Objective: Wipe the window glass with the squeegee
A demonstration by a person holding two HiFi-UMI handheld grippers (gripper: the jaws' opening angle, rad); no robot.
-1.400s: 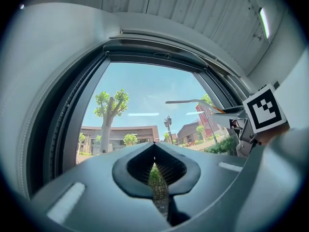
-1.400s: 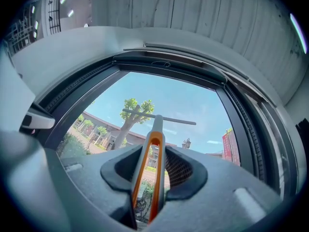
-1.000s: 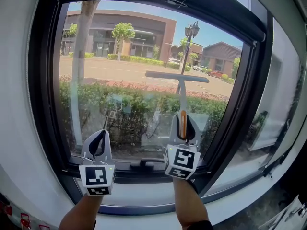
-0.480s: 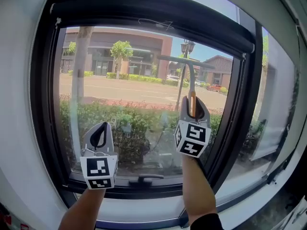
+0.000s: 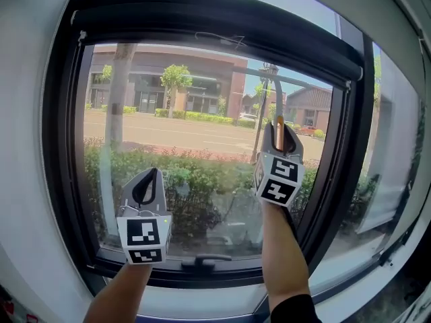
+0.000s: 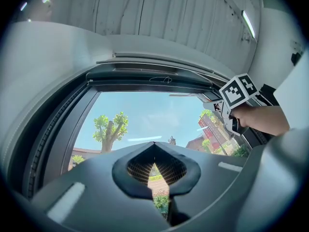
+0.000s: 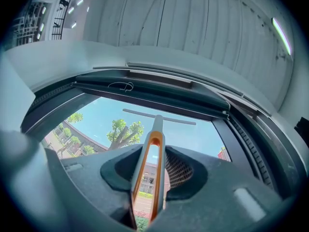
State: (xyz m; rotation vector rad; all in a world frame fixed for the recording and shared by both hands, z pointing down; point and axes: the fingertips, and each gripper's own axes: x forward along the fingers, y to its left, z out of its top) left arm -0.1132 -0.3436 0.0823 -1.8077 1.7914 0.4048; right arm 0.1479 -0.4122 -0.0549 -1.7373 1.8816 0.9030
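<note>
The window glass (image 5: pixel 182 133) sits in a dark frame and shows a street, a hedge and buildings outside. My right gripper (image 5: pixel 279 132) is raised at the pane's right side, shut on the grey and orange handle of the squeegee (image 7: pixel 153 158). Its thin blade (image 7: pixel 159 116) lies level just under the top of the frame. In the head view the blade is lost against the dark frame. My left gripper (image 5: pixel 148 188) hangs lower at the left, shut and empty, in front of the glass. The same gripper (image 6: pixel 154 145) points up at the pane.
A dark housing (image 5: pixel 215 22) runs across the top of the window. A latch handle (image 5: pixel 201 261) sits on the bottom frame rail. A thick frame post (image 5: pixel 345 160) stands right of my right arm, with another pane (image 5: pixel 394 147) beyond it. The white wall (image 5: pixel 27 147) borders the left.
My right gripper has carried the squeegee up the glass, from low in the pane to near the top frame. The left gripper has risen only slightly.
</note>
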